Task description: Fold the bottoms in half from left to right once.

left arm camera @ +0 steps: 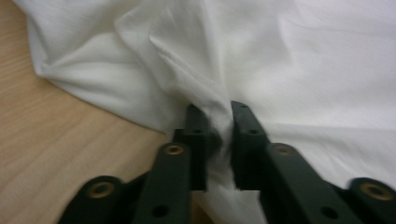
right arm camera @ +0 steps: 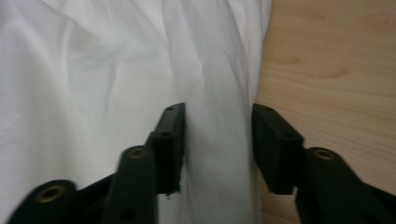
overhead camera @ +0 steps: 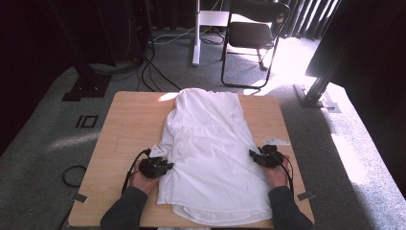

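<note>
Wooden surface [overhead camera: 129, 124] in a carpeted room carries a white garment [overhead camera: 210, 158] spread flat lengthwise — unfolded so far. Left hand-held gripper [left arm camera: 214, 122] pinches a bunch of its left edge; right hand-held gripper [right arm camera: 218, 126] straddles the right edge — jaws apart, not yet clamped.

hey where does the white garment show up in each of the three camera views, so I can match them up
High view: the white garment lies spread down the middle of the wooden table, between the two hands.
Left gripper view: it covers the upper and right part, with a fold pinched between the left gripper fingers.
Right gripper view: it covers the left and middle, its edge between the open fingers of the right gripper.
Shared landmark: the garment's edge against the bare wood.
</note>
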A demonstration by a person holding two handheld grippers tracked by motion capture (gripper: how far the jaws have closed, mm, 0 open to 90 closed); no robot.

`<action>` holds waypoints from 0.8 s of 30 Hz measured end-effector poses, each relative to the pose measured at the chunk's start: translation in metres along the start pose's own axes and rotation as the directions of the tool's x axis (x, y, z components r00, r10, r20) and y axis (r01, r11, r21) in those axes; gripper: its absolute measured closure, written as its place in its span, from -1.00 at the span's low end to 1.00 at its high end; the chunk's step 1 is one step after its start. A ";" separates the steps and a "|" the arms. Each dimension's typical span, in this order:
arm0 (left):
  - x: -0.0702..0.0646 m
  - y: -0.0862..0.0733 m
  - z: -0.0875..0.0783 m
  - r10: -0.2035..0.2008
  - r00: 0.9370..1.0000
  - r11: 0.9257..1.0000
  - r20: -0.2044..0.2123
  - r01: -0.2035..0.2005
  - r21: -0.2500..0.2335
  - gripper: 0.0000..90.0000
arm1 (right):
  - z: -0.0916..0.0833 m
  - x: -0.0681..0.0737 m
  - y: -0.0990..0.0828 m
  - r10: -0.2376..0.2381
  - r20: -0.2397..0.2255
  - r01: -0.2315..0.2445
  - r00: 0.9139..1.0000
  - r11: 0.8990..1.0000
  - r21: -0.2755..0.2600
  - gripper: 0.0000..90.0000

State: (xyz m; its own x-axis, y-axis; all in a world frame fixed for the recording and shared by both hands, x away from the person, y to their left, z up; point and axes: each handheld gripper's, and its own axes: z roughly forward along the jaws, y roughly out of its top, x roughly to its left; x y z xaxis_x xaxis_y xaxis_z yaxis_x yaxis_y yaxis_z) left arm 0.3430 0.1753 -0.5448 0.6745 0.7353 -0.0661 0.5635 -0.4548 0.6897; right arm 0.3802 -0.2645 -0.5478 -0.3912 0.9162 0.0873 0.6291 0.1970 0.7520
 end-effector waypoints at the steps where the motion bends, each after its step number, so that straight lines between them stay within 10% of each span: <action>1: -0.001 -0.003 -0.003 0.010 1.000 1.000 0.004 -0.010 0.006 0.85 | 0.002 0.000 -0.002 0.002 0.001 -0.002 1.000 1.000 0.009 0.42; 12: -0.008 -0.057 -0.052 -0.025 0.999 0.999 0.029 0.024 0.023 0.97 | -0.011 0.006 -0.020 -0.020 0.008 0.020 1.000 0.999 0.042 0.61; 24: -0.005 -0.083 -0.084 -0.029 1.000 0.999 0.008 0.029 0.036 0.99 | -0.043 0.020 -0.049 -0.005 -0.036 0.007 0.999 0.998 0.064 0.84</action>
State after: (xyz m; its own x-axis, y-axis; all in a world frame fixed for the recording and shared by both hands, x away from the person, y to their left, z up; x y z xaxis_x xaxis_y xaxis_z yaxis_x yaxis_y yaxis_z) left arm 0.2527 0.2511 -0.5408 0.6614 0.7444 -0.0921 0.5995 -0.4508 0.6613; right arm 0.3126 -0.2704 -0.5552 -0.4181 0.9020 0.1073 0.6680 0.2253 0.7092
